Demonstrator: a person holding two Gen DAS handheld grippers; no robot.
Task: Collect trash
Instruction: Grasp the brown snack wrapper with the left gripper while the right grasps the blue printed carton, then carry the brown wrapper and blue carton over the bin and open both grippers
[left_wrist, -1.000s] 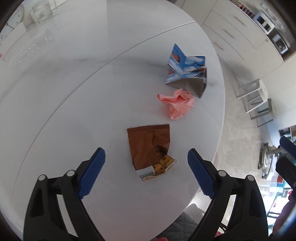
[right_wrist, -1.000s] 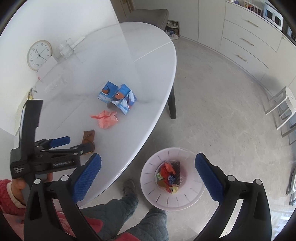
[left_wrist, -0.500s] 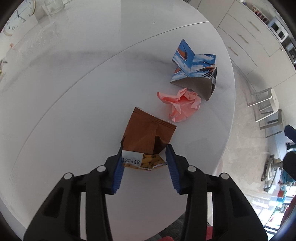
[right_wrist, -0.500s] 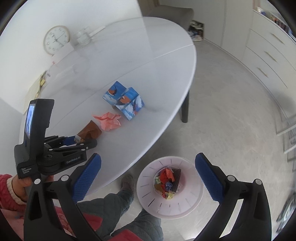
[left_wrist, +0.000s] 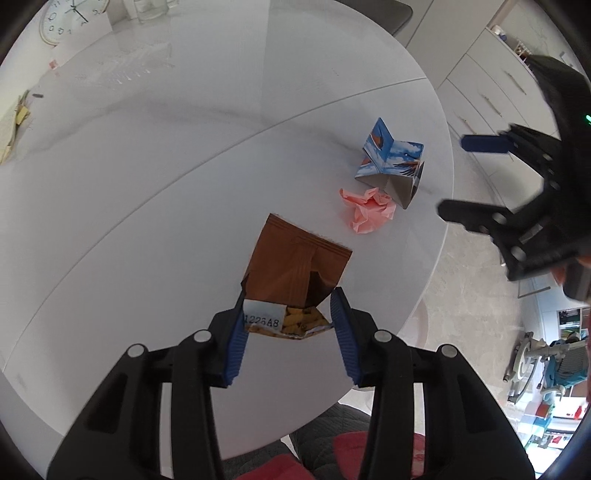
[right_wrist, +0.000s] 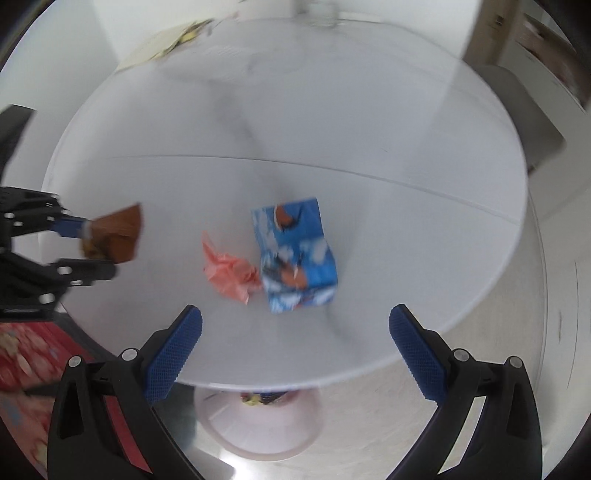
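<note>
Left gripper (left_wrist: 288, 325) clamps the lower end of a brown snack wrapper (left_wrist: 295, 266) above the white table (left_wrist: 166, 166). Right gripper (right_wrist: 295, 350), jaws wide and empty, hangs near a crumpled pink paper (right_wrist: 229, 277) touching a blue carton (right_wrist: 295, 254); a pink bin (right_wrist: 258, 424) stands below the table edge.

Crumpled paper (left_wrist: 369, 214) beside carton (left_wrist: 393, 168), on table (left_wrist: 147, 184)
</note>
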